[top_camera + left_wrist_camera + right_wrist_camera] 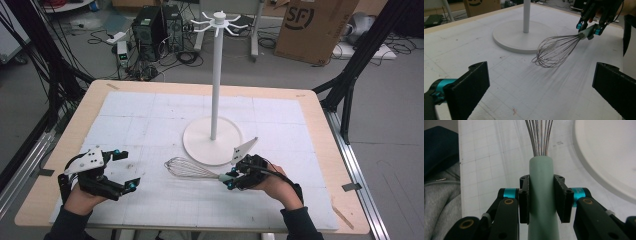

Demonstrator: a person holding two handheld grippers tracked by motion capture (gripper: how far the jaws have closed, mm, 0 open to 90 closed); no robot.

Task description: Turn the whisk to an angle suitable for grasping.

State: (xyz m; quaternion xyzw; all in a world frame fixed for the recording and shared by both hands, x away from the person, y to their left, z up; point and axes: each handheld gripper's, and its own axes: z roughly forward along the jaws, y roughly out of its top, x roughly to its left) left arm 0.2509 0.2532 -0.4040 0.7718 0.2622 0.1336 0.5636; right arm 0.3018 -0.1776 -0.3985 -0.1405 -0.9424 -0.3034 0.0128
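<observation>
1. Both grippers sit near the table's (320,150) front edge: the right gripper (232,180) is clamped on the pale green handle (541,195) of a whisk (192,169), its black pads (524,200) pressing the handle from both sides, while the left gripper (125,169) has its jaws spread wide with nothing between them.
2. Covering most of the tabletop is a white gridded mat (150,120), scuffed and marked in places.
3. On the mat's middle stands a white hook stand (215,75), a tall pole on a round flat base (511,37) with curved hooks at the top.
4. Just in front of that base is the whisk, its long axis running roughly across the table, wire head pointing toward the person's left and handle toward the right hand (280,187).
5. In the left gripper view the wire loops (554,51) appear lifted off the mat, with a shadow below, and tilt down slightly away from the handle.
6. The whisk has thin steel wires gathered into a smooth, rounded handle.
7. The handle's rear end is cut off at the bottom of the right gripper view, and the wire head runs out of its top edge.
</observation>
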